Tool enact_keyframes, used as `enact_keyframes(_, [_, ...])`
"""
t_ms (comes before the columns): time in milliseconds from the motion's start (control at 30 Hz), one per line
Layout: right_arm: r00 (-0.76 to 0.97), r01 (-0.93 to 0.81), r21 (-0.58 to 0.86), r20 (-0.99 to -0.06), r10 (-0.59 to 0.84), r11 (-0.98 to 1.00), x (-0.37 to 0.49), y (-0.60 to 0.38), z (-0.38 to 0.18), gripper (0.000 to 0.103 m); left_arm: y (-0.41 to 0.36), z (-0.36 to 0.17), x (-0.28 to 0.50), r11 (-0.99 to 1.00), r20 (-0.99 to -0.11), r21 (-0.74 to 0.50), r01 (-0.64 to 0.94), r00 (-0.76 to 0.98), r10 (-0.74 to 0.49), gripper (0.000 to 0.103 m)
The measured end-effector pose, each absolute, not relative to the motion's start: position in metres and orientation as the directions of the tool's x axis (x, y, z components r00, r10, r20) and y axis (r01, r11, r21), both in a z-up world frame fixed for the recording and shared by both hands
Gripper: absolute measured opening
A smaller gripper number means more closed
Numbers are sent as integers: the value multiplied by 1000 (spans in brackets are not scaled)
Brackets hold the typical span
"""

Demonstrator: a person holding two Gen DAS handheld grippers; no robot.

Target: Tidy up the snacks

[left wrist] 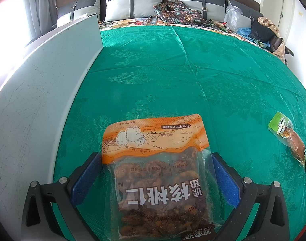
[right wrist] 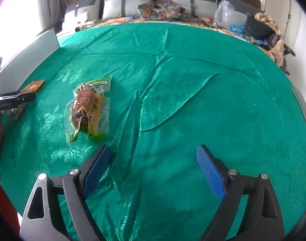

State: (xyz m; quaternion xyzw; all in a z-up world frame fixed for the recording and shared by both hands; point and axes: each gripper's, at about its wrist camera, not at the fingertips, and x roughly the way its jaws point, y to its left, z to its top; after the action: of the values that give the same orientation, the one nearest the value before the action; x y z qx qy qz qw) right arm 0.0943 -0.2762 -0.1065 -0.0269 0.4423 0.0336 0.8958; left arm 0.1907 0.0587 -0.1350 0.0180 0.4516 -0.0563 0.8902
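Judging by the layout, sorting is barely begun. Left tongs (left wrist: 157, 178) straddle the walnut bag (left wrist: 155, 172), pads apart, not clamping. Right tongs (right wrist: 153, 168) gape empty; the green-edged snack pack (right wrist: 88, 108) waits on the green cloth (right wrist: 193, 80).

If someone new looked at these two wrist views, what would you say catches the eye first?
The shiny green cloth fills both views, creased across the middle. In the left wrist view an orange walnut bag lies between the blue pads of the left gripper, with a pale board standing along the left. The right gripper hangs open over bare cloth, with a green-ended snack pack lying to its left.
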Motion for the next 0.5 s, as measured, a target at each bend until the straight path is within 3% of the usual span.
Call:
enact_keyframes(267, [523, -174, -17, -849, 77, 985, 117, -278, -101, 95, 59, -135, 191, 993, -806, -19, 117, 586, -84, 103])
enact_keyframes(500, [569, -271, -14, -809, 149, 963, 114, -288, -107, 96, 59, -135, 191, 993, -806, -19, 117, 585, -84, 103])
